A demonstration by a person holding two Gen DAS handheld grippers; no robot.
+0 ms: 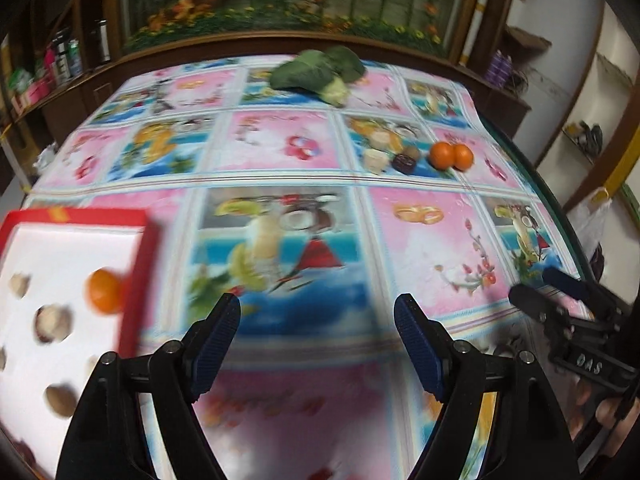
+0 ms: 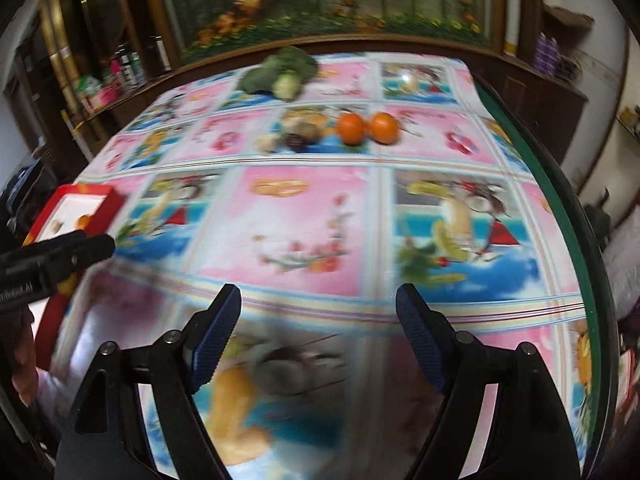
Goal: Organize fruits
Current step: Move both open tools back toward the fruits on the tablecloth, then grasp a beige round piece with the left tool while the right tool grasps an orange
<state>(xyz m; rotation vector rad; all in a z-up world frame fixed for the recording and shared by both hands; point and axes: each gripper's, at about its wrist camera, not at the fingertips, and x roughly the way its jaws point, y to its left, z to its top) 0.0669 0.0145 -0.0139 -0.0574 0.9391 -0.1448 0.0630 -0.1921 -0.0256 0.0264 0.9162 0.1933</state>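
Both tongs spread, nothing between pads: left tongs (image 1: 317,322) over bare patterned worktop (image 1: 420,240) just right of red box (image 1: 140,272); right tongs (image 2: 319,322) further right, also over cloth. Likely free to fetch next fruit. Box at near left holds white insert with round wells, one well per fruit: one orange (image 1: 105,291) seated, several brownish round fruits beside it. Two oranges (image 1: 452,156) wait touching at far right, small dark and pale pieces just left. Leafy greens (image 1: 316,69) at far edge, apart.

Bare patterned plastic tablecloth (image 1: 280,160) lies between the red-rimmed white box (image 1: 132,280) and two round orange fruits (image 1: 451,156); nothing blocks it.
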